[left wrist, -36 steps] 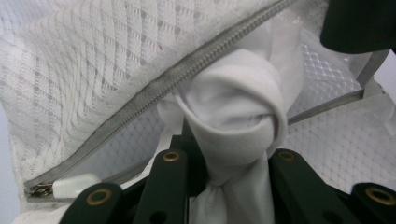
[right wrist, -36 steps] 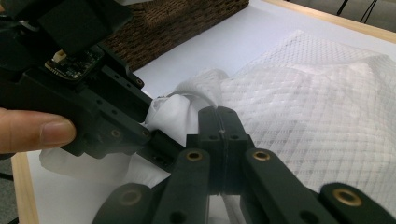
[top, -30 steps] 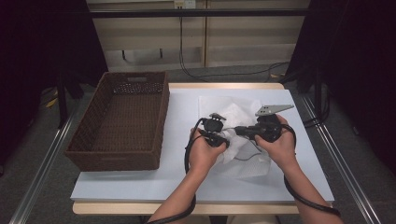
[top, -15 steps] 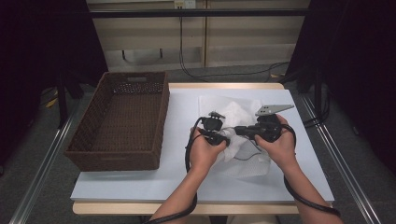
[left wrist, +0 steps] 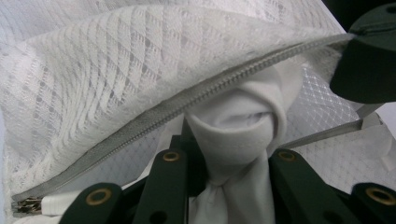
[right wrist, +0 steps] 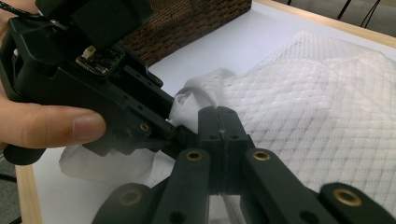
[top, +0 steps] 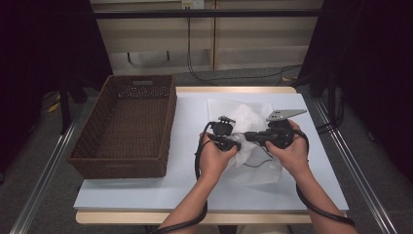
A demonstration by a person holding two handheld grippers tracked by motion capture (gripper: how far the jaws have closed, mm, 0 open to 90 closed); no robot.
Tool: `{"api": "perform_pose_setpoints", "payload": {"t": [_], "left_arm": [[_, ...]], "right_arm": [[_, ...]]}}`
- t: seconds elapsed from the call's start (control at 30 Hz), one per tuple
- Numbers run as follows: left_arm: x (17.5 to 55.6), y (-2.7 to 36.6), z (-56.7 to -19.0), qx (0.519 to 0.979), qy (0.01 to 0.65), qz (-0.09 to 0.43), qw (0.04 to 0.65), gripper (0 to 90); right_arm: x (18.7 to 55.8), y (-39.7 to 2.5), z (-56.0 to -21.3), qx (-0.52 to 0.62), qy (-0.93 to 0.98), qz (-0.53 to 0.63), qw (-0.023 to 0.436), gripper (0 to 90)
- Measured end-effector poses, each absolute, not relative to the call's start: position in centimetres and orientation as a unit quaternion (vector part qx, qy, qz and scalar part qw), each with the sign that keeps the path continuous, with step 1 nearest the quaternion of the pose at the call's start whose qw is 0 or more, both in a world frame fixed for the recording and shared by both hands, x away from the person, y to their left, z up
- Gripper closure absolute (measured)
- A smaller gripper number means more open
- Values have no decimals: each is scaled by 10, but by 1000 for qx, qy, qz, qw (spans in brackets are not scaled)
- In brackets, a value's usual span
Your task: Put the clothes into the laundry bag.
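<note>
At the centre of the high view, a person works two hand-held tools over a white mesh laundry bag with a grey zipper (top: 253,141) lying on the pale blue table (top: 146,190), right of an empty brown wicker basket (top: 129,126). The left gripper (top: 234,144) is clenched on a bunched white cloth (left wrist: 238,140), which in the left gripper view sits low at centre frame, pushed toward the bag's open zippered mouth (left wrist: 196,100). The right gripper (right wrist: 218,122), seen in its own view with jaws pressed together at lower centre, appears to pinch the bag's edge, though what lies between the jaws is hidden. The likely risk: the mouth sags or slips from that pinch, so the cloth snags on the zipper teeth or drags the light bag across the table instead of entering.
</note>
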State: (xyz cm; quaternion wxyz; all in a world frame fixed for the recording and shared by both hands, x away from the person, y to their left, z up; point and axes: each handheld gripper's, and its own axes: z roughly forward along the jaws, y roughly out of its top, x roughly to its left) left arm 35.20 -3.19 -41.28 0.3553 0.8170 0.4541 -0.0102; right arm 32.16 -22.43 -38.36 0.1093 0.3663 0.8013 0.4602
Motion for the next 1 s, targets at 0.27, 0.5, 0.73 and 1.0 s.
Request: {"api": "perform_pose_setpoints", "payload": {"t": [0.27,0.5,0.73,1.0], "left_arm": [[351,-33,-412,812,456,-2,364,760],[350,-36,-413,813,451,-5,369,759],[350,-39,-414,814,448,-2,370,759],[353,-40,-417,813,448,1,373,758]], "right_arm": [[321,-224,-383,366,801,460,110,900],[321,-224,-384,367,801,460,111,900],[321,-224,-384,366,801,460,111,900],[321,-224,-384,365,801,461,110,900]]}}
